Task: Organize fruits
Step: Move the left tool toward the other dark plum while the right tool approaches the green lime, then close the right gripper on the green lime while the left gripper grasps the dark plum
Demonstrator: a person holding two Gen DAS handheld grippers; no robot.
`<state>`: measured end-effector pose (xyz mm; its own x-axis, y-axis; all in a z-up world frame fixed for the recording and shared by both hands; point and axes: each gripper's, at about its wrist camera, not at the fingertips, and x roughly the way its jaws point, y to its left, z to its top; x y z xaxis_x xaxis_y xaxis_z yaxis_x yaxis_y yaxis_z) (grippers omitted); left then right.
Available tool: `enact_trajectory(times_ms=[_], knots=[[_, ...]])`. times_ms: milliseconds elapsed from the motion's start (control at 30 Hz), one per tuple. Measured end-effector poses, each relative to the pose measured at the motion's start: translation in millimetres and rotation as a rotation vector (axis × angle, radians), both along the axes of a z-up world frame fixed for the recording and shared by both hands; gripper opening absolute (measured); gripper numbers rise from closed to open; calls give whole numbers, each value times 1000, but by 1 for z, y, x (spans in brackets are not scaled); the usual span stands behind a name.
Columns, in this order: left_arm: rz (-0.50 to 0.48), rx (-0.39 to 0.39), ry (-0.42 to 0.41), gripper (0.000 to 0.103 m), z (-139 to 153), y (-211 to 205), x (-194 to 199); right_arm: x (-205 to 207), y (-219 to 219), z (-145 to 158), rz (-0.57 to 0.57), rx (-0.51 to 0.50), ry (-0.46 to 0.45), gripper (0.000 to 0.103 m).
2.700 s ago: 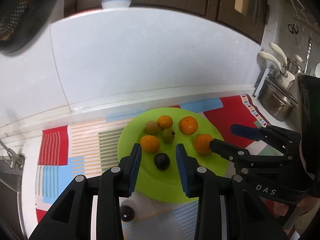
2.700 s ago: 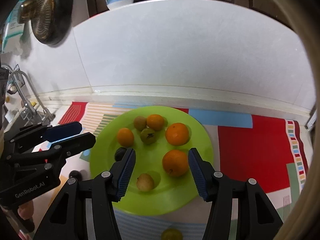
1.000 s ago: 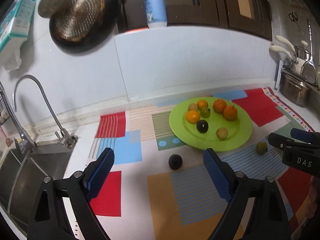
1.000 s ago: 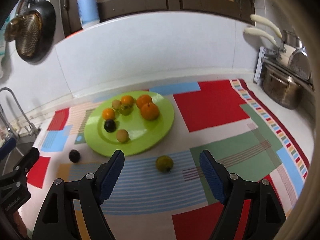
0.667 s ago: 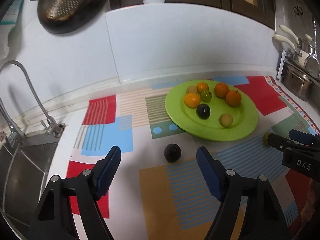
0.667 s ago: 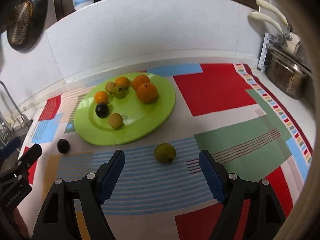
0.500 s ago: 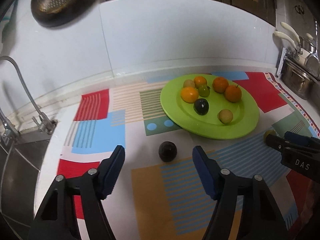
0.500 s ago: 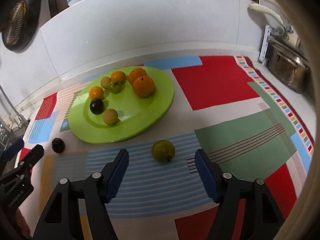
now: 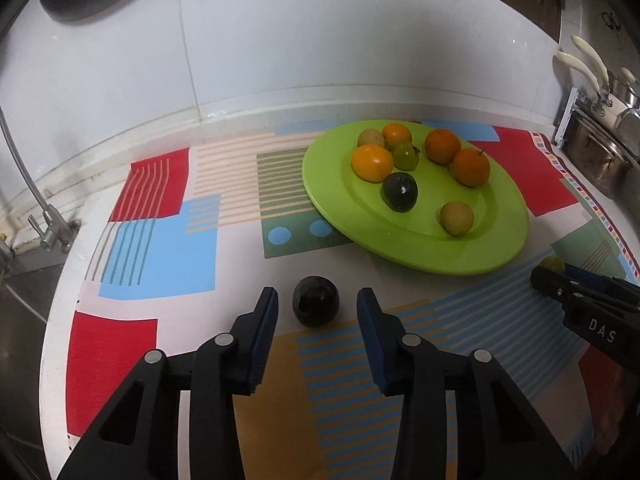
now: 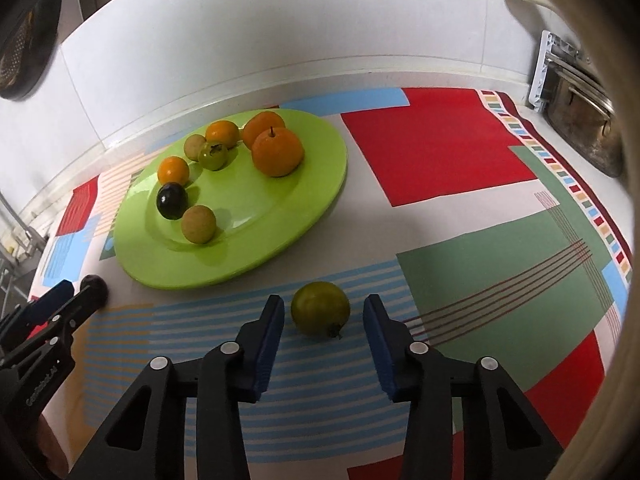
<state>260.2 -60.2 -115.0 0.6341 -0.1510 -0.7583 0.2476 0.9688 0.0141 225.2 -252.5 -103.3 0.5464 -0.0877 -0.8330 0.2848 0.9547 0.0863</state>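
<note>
Both hand-held grippers have dropped low and closed in on the two fruits that lie off the green plate [image 9: 416, 256]. A second ago each hung well back with its blue pads spread wide; now the left hand-held gripper [image 9: 317, 312] has the dark plum [image 9: 316, 301] between its fingers, jaws apart and narrowed but not yet touching it. The right hand-held gripper [image 10: 323, 316] brackets the green fruit [image 10: 320, 307] in the same way, jaws apart with a gap on each side.

Both fruits rest on the patterned mat [image 10: 440, 152] covering the bench, just in front of the plate, which already carries seven fruits. The approach looks finished; closing the jaws and lifting each stray onto the plate appears to be what remains.
</note>
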Motion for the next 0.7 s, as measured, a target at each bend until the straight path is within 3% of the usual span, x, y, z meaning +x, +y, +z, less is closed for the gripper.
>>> enact_trajectory(times_ms=[167, 700], knots=[[-1, 1, 4, 29, -1, -1, 3, -1, 3, 0, 10, -16, 1, 30], [-34, -15, -33, 22, 16, -3, -11, -10, 10, 14, 42, -36, -26, 30]])
